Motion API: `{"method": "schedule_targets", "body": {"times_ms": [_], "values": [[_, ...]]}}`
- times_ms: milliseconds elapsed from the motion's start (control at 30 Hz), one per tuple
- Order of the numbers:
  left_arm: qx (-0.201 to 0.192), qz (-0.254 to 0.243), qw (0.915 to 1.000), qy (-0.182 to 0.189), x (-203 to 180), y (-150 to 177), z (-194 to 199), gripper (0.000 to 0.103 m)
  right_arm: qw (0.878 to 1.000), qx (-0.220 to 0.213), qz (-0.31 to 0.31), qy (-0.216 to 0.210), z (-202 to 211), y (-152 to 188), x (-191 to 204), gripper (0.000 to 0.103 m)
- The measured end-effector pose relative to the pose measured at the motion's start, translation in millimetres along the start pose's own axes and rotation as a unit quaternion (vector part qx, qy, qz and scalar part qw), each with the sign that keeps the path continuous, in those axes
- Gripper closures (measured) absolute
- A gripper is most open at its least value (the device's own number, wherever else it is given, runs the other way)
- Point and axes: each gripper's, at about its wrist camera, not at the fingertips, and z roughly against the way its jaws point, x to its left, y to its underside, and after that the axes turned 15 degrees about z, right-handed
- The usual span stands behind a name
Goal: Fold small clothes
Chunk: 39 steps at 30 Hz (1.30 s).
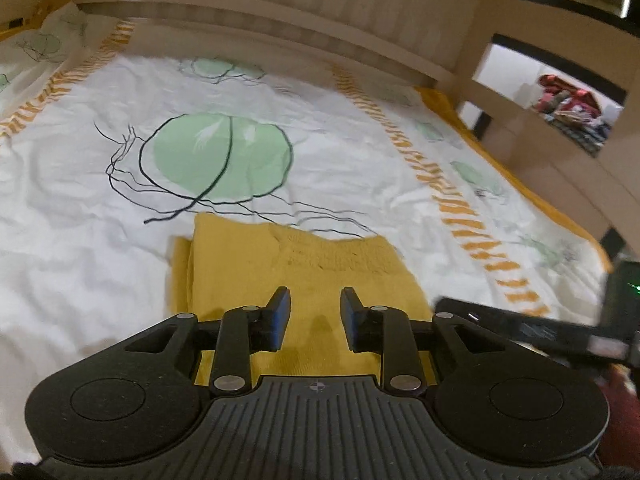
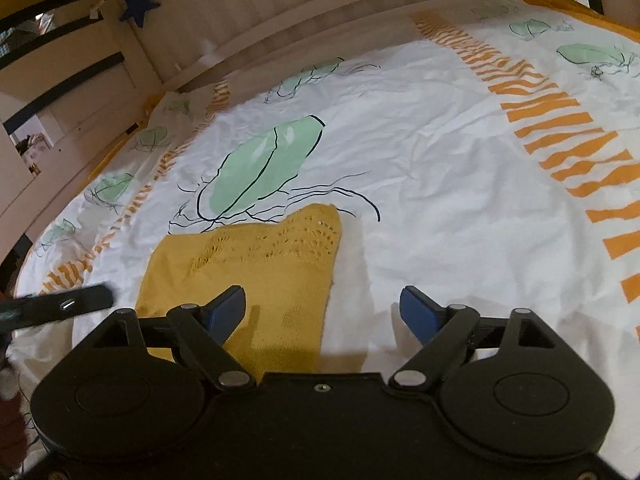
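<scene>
A yellow knitted garment point(image 1: 288, 264) lies folded flat on the bed, with a lace-patterned band along its far edge and a second layer showing at its left side. My left gripper point(image 1: 315, 312) hovers over its near part, jaws a little apart and nothing between the blue pads. In the right wrist view the same garment point(image 2: 260, 264) lies ahead and to the left. My right gripper point(image 2: 324, 308) stands wide open over the garment's right edge, its left finger above the knit and its right finger above the sheet. Neither gripper holds any cloth.
The bed sheet point(image 1: 100, 240) is white with green leaf prints and orange striped bands. A wooden panel wall point(image 1: 280, 20) borders the far side. An open shelf with piled clothes point(image 1: 568, 108) stands at the right. A blue star point(image 2: 138, 4) hangs at the far left.
</scene>
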Motion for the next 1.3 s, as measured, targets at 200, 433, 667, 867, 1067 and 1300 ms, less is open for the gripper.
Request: {"method": "schedule_targets", "body": {"times_ms": [200,433,667,867,1067,1300], "values": [[0.013,0.008,0.9968,-0.079,30,5,-29,0.077,1.0,0.001,0.02,0.002,-4,-5,6,0.016],[0.018,-0.017,0.9937,-0.11,46,19,-24,0.077,0.999,0.002,0.046,0.018,-27,-23,9,0.011],[0.016,-0.01,0.9937,-0.111,47,18,-26,0.076,0.99,0.057,0.103,0.073,-77,-16,12,0.003],[0.009,-0.021,0.9919,-0.125,37,21,-17,0.076,0.993,0.036,0.081,0.076,-56,-17,12,0.003],[0.001,-0.052,0.99,-0.132,28,41,2,0.075,0.993,0.04,0.094,0.056,-30,-7,26,0.003],[0.011,-0.023,0.9896,-0.142,45,51,21,0.071,0.99,0.072,0.105,0.055,-10,20,40,0.002]]}}
